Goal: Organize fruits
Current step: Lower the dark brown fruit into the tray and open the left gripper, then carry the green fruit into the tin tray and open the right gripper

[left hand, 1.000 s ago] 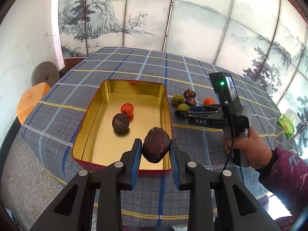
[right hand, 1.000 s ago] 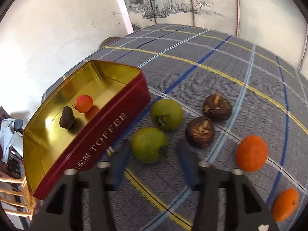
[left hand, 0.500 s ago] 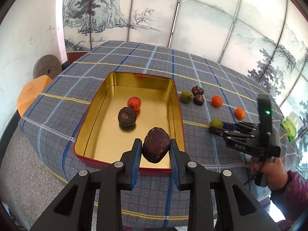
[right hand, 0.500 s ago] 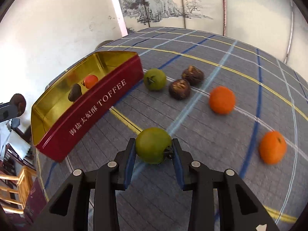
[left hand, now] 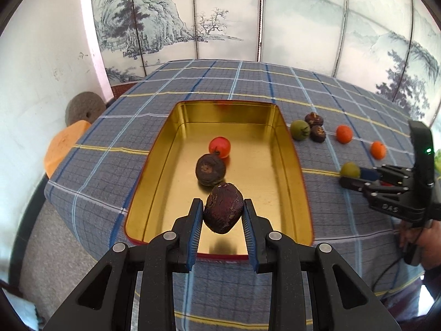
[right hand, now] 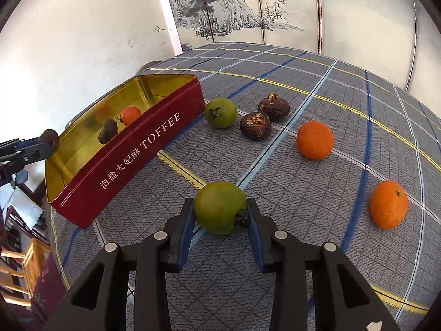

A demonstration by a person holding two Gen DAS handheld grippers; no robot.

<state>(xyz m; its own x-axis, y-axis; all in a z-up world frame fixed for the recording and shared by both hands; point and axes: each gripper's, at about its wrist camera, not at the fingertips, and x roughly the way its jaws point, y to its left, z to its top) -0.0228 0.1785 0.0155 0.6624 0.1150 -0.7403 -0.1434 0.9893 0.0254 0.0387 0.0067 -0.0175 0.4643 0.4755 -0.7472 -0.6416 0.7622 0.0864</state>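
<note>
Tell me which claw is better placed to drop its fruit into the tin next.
Left. The left claw holds its dark fruit over the tin's near end. The right claw grips a green fruit over the cloth, apart from the tin.

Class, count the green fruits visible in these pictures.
2. One green fruit is gripped in the right claw; the other sits on the tablecloth beside the toffee tin. None seems hidden.

Wide bare floor in the near half of the tin (left hand: 292, 149), open from above; blocked mid-tin by a dark fruit (left hand: 210, 169) touching a red tomato (left hand: 219, 147). Clear cloth (right hand: 275, 275) right of the tin, bounded farther back by a green tomato (right hand: 221, 112), two brown fruits (right hand: 255, 125) and two oranges (right hand: 314, 139).
</note>
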